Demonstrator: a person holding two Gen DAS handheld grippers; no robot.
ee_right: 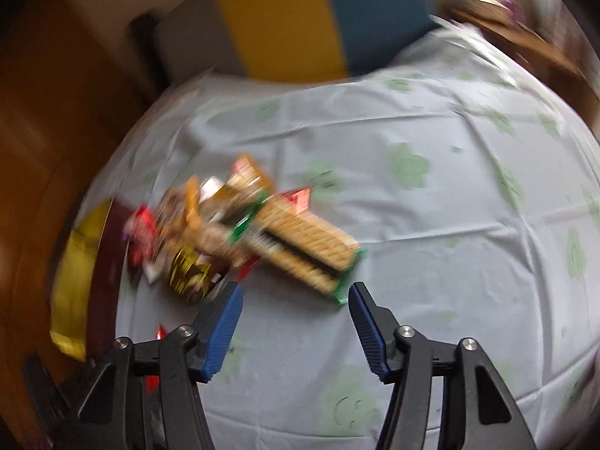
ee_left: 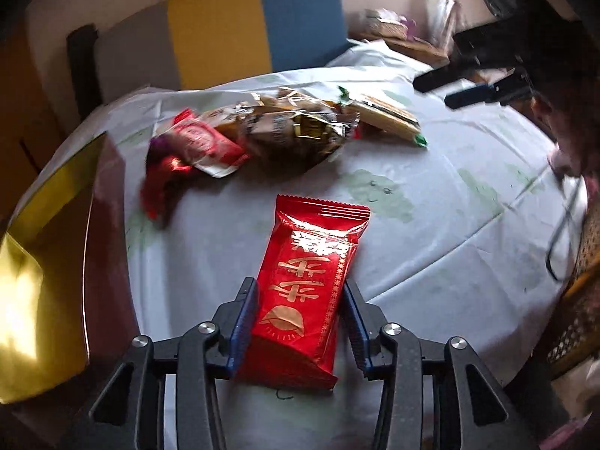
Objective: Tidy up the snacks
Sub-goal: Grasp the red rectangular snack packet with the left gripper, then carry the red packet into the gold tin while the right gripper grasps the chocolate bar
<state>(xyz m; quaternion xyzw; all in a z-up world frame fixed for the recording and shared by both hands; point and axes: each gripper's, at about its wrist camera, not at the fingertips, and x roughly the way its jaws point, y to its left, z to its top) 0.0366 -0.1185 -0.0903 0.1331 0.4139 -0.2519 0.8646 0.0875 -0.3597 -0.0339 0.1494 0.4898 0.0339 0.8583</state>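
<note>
Left wrist view: left gripper (ee_left: 300,322) has its jaws clamped on a red snack packet (ee_left: 307,292), blue pads (ee_left: 243,326) pressing both long sides. Packet lies flat on the surface (ee_left: 450,225), which is covered by a pale cloth with green flower print, and its far crimped end points away from the camera. Further back sits a snack pile (ee_left: 285,131): a gold-brown crinkled bag, pinkish-red wrappers on its left, a green-ended cracker pack (ee_left: 386,116) on its right, touching the pile. A dark red box with gold lining (ee_left: 48,281) stands at the left edge of the surface, just beside the pile's red wrappers. Right gripper (ee_left: 455,92) shows at top right, above the surface, jaws apart, nothing between them. Grey, yellow and blue cushion (ee_left: 225,45) behind.

Right wrist view, blurred: right gripper (ee_right: 296,300) hovers with jaws released and empty, fingertips just short of the near end of the cracker pack (ee_right: 307,247). Pack lies diagonally, touching the snack pile (ee_right: 198,232) on its left. Gold-lined box (ee_right: 75,273) at far left. A red scrap of wrapper peeks from behind the left finger; what it is cannot be told.
</note>
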